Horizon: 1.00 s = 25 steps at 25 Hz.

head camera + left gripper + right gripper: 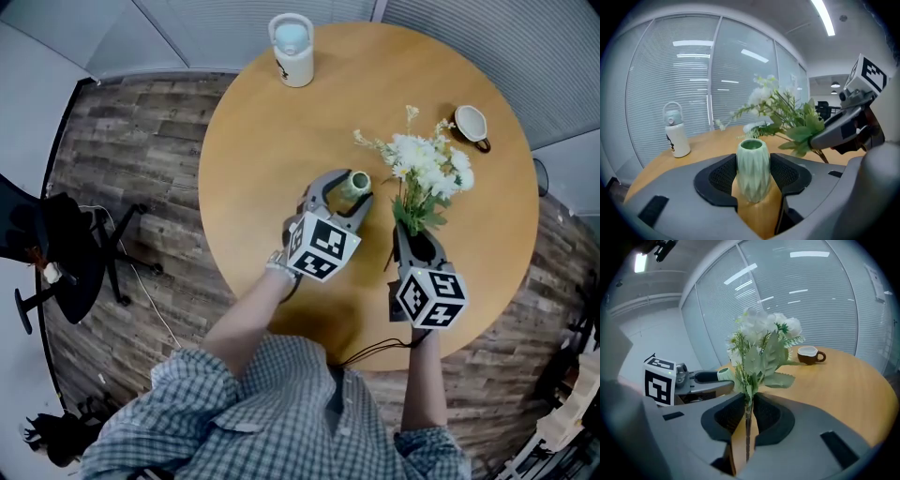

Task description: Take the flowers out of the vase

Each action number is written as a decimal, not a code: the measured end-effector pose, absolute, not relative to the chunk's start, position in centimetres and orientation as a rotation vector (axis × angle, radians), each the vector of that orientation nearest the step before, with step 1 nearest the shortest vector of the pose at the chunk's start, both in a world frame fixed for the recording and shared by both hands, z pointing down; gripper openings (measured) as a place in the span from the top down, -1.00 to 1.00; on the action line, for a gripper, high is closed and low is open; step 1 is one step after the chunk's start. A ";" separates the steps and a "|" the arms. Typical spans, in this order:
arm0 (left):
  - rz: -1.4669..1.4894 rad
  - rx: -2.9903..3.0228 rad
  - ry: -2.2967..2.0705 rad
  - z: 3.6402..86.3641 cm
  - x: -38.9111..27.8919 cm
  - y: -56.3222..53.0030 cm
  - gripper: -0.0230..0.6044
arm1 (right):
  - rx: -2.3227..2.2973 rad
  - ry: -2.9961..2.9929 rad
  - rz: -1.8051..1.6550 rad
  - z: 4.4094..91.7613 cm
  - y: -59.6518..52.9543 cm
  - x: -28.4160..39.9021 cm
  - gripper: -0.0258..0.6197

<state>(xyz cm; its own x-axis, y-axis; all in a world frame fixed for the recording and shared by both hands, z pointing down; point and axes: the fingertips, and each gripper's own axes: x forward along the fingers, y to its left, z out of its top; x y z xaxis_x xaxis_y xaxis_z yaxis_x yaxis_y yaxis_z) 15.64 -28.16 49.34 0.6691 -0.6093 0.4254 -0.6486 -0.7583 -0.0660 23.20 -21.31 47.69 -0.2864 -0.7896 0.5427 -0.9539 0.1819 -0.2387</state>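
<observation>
A small pale-green ribbed vase (752,170) stands upright on the round wooden table (272,131), and my left gripper (753,174) is shut on its body. The vase (356,183) is empty. A bunch of white flowers with green leaves (427,173) is out of the vase, to its right. My right gripper (747,417) is shut on the flower stems (748,430), with the blooms (764,329) rising above its jaws and tilted away from me. In the head view my right gripper (412,236) sits just right of my left gripper (345,197).
A white bottle with a light-blue lid (292,50) stands at the table's far edge. A brown cup with a white inside (472,126) sits at the far right. A black office chair (66,248) stands on the wood floor to the left.
</observation>
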 end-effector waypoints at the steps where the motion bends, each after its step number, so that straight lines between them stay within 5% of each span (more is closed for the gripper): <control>1: 0.660 2.787 -1.052 49.3 15.6 -28.2 0.18 | 1.651 -2.159 0.813 48.5 -21.2 23.1 0.76; 17: 0.611 2.781 -1.052 49.2 14.9 -28.2 0.18 | 1.598 -1.928 0.789 55.6 -20.7 23.1 0.74; 25: 0.608 2.785 -1.049 49.2 15.2 -28.1 0.17 | 1.600 -1.894 0.673 55.8 -20.7 23.4 0.45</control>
<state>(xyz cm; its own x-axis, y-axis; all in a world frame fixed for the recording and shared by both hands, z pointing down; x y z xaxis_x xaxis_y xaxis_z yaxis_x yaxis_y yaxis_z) 15.18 -28.12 49.19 0.6821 -0.6109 0.4020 -0.6524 -0.7566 -0.0427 23.37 -20.72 55.83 -0.1266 -0.7031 0.6997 -0.9870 0.1594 -0.0183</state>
